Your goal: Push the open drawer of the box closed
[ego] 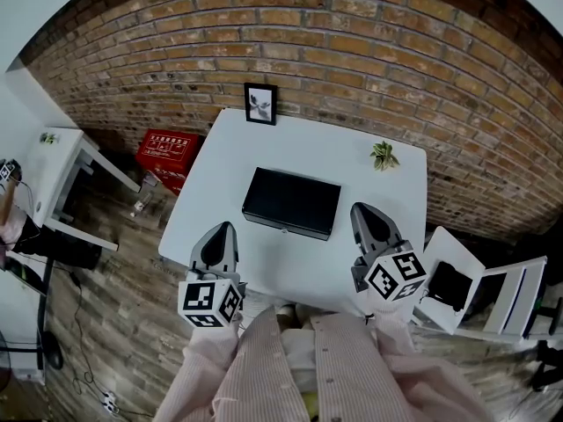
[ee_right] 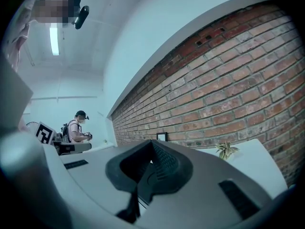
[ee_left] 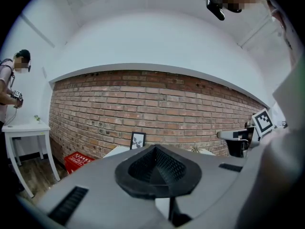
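A flat black box (ego: pixel 291 202) lies in the middle of the white table (ego: pixel 220 161), its long front face toward me. From here I cannot tell how far its drawer stands out. My left gripper (ego: pixel 225 228) hovers over the table's near left part, short of the box and to its left, jaws together with nothing between them. To the right of the box's front corner my right gripper (ego: pixel 363 209) hangs, also shut and empty. The left gripper (ee_left: pixel 155 149) and the right gripper (ee_right: pixel 152 144) each look level at the brick wall; the box is hidden in both gripper views.
A framed picture (ego: pixel 260 104) leans at the table's far edge, and a small plant (ego: pixel 383 155) stands at its far right. On the floor are a red crate (ego: pixel 167 155), a white side table (ego: pixel 53 170) at left and a white chair (ego: pixel 475 288) at right. A person (ee_left: pixel 12 87) stands by the side table.
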